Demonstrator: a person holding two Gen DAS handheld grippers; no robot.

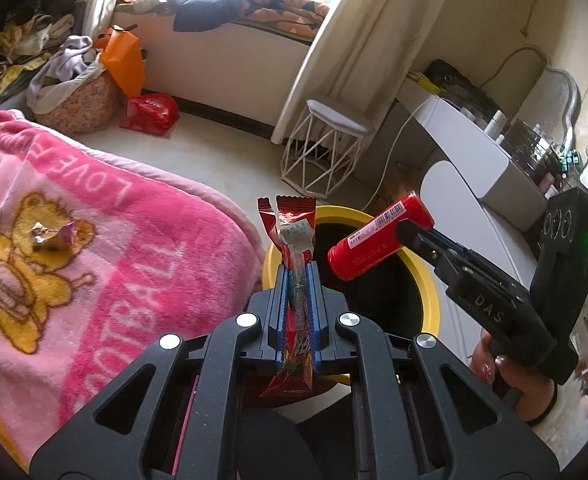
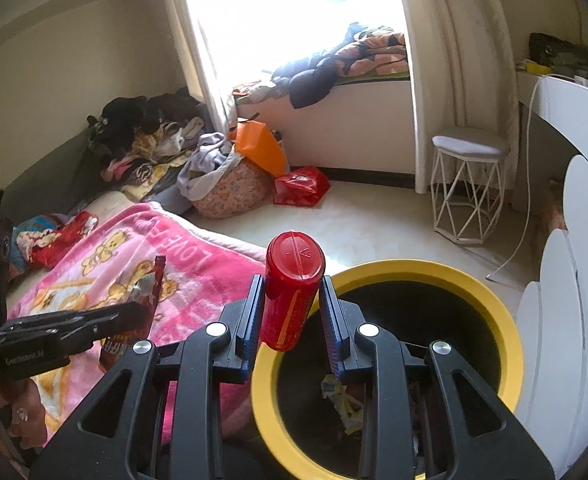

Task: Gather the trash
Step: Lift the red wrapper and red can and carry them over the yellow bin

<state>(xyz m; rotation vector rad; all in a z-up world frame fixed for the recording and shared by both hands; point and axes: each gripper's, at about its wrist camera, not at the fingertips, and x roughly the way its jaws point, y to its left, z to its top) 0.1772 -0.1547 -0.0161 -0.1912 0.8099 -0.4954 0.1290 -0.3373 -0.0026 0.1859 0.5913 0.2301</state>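
While both hands hover by the yellow-rimmed trash bin point(image 2: 378, 276), each tool carries one piece of trash. The left tool point(image 1: 298, 276), clamped nearly shut, pinches a red snack wrapper point(image 1: 294, 240) upright just beside the bin's rim. The right tool point(image 2: 291, 292), partly open, grips a red plastic bottle point(image 2: 291, 292) above the bin's opening, likely ready for dropping. A crumpled foil wrapper point(image 1: 49, 234) lies on the pink blanket point(image 1: 133, 248) beside the bin.

Blown-out window point(image 2: 294, 8) glare, fisheye-warped edges
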